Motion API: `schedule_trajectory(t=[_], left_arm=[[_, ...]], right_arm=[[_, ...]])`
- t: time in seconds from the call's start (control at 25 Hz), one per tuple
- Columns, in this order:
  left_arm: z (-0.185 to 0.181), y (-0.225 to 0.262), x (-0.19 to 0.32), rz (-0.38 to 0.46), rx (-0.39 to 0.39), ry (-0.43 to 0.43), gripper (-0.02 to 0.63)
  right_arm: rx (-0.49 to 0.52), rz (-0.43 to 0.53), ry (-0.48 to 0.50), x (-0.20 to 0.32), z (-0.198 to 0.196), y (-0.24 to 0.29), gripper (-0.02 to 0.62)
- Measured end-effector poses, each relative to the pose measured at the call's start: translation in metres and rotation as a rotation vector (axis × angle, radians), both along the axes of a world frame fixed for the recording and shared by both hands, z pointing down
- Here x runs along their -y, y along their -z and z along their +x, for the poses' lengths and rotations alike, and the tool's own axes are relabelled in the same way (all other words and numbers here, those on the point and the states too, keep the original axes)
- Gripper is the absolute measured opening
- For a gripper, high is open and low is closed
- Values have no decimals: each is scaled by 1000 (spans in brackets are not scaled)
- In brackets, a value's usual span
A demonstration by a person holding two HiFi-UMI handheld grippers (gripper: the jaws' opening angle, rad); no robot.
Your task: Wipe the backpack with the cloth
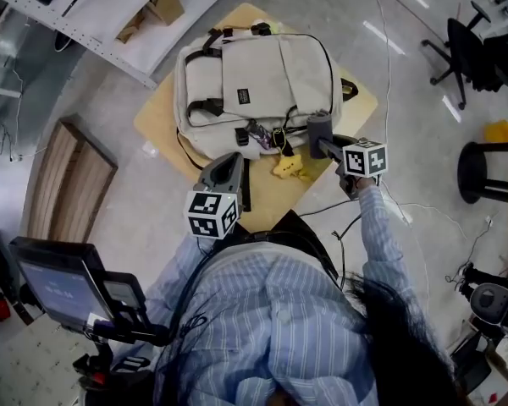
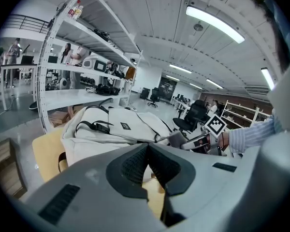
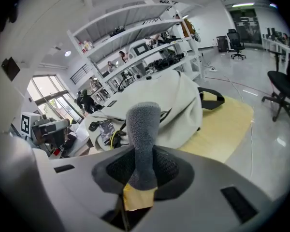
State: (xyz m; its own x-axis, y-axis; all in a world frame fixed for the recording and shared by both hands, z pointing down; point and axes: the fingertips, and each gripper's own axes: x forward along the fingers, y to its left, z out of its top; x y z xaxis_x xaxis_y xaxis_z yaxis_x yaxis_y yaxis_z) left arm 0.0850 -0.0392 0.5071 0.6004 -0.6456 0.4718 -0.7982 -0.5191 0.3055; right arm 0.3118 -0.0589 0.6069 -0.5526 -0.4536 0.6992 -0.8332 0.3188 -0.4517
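A cream backpack (image 1: 254, 87) lies flat on a low wooden table (image 1: 161, 121); it also shows in the left gripper view (image 2: 116, 127) and the right gripper view (image 3: 176, 98). My right gripper (image 1: 320, 142) is shut on a grey cloth (image 1: 319, 127), which stands up between the jaws (image 3: 142, 144) with a yellow part under it. It hovers at the backpack's near right corner, by the zipper end. My left gripper (image 1: 230, 166) is shut and holds nothing (image 2: 147, 166), just in front of the backpack's near edge.
White shelving (image 1: 93, 11) runs along the far left, with a cardboard box (image 1: 157, 8) beneath. A wooden panel (image 1: 68, 184) lies on the floor at left. An office chair (image 1: 470, 45) and a black stool (image 1: 483, 172) stand at right. Cables trail over the floor.
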Motion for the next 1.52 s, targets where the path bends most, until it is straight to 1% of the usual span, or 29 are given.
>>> schedule_trajectory(t=[0.2,0.28,0.48,0.68,0.88,0.96,1.04,1.2,1.32,1.52], left_arm=[[22,-3,6,-2,-9,-23,5],[31,-3,10,2,-9,-38,5],[45,-3,16,9,-9,-50,5],[46,1,14,13,-12,-27,5],[40,-5,12,-6,-5,-7,5],[39,-7,13,-10,-1,-12,5],[40,-6,13,-8,4,-18,5],[41,-5,12,0,17,-27,5],[38,-7,13,-10,12,-25,5],[20,-6,38,-23,2,-35,5]], right_arm=[[-35,-1,-34,7,42,0,94],[-51,-9,-28,10,51,-2,94],[-102,-16,83,17,52,-5,94],[-131,-18,223,30,64,-6,94],[-174,-12,291,58,83,-2,94],[-191,-4,285,72,89,1,94],[-202,5,255,86,97,5,94],[-207,-5,213,107,112,4,94],[-231,-12,205,120,116,8,94],[-272,-42,196,156,112,11,94]])
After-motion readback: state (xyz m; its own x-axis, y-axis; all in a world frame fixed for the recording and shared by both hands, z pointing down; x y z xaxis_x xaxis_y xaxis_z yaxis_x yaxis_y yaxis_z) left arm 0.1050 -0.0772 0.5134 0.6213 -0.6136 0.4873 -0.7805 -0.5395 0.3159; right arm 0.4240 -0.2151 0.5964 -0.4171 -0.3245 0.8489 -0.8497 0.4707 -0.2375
